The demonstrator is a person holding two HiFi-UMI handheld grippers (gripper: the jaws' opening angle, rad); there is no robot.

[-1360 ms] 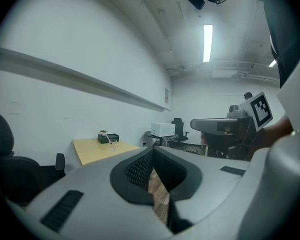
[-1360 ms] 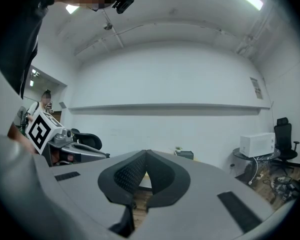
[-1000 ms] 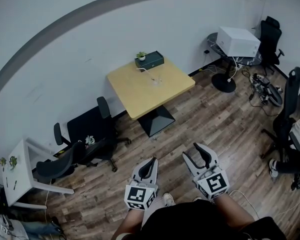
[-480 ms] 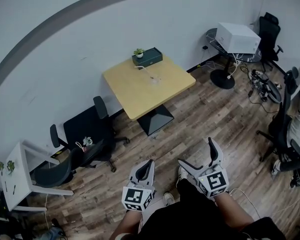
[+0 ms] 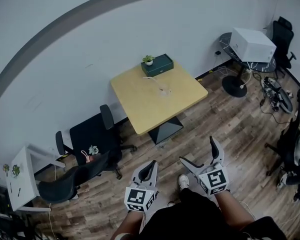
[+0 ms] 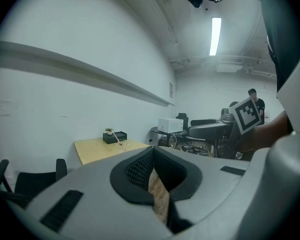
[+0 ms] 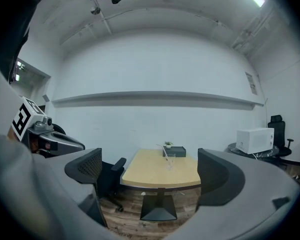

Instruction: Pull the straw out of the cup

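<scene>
A clear cup (image 5: 163,90) with a pale straw (image 5: 156,84) leaning out of it stands on the square wooden table (image 5: 145,109), far ahead of both grippers. The right gripper view shows the cup (image 7: 170,161) framed between the jaws, well beyond them. My left gripper (image 5: 149,170) is held low over the wood floor, its pads (image 6: 140,166) meeting at the tips with nothing held. My right gripper (image 5: 200,153) stands wide open and empty; its jaws have just been opening. In the left gripper view the table (image 6: 97,150) lies off to the left.
A dark green box (image 5: 160,64) with a small plant (image 5: 148,60) sits at the table's far edge. Black office chairs (image 5: 92,139) stand left of the table. A white appliance (image 5: 252,44) rests on a round stand at right, with cables and more chairs nearby.
The right gripper's jaws have spread from narrow to wide open. Both grippers and the person have moved forward over the floor toward the table.
</scene>
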